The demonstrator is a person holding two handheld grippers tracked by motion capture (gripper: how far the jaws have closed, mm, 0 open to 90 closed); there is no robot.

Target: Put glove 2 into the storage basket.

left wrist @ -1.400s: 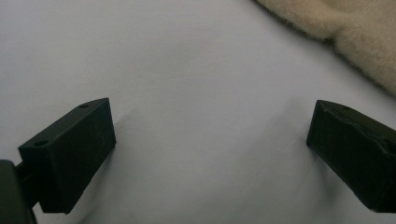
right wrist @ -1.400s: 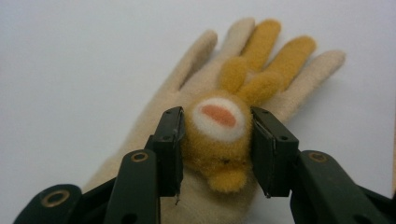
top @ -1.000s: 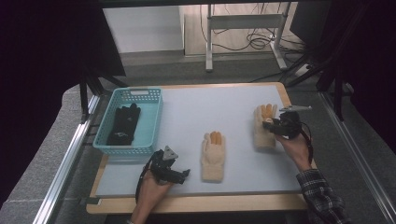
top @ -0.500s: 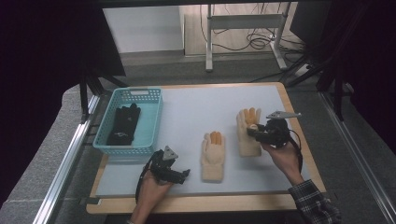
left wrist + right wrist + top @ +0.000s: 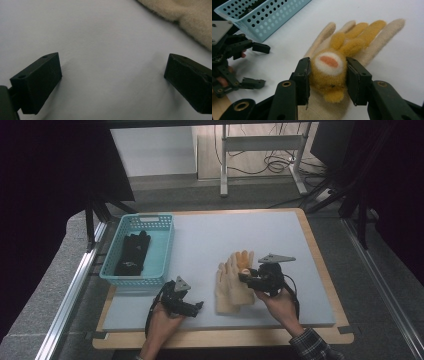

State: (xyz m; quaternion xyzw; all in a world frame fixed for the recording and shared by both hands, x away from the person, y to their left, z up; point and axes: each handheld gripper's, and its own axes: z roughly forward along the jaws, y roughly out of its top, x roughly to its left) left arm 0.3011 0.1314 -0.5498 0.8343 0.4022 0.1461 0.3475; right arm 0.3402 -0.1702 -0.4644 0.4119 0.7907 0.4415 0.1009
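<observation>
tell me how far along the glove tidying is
Done: a black glove lies in the perforated blue plastic basket. In hand: the right gripper is shut on a fuzzy yellow-and-cream glove, held over the second cream glove. The left gripper rests open on the table. Left: both cream gloves are outside the basket.

Two cream fuzzy gloves (image 5: 231, 287) lie stacked on the table, the upper one with orange-yellow trim (image 5: 329, 67). One turquoise perforated basket (image 5: 161, 251) holds one black glove (image 5: 132, 252). Two handheld grippers are counted: a left gripper (image 5: 192, 307) and a right gripper (image 5: 244, 277).
</observation>
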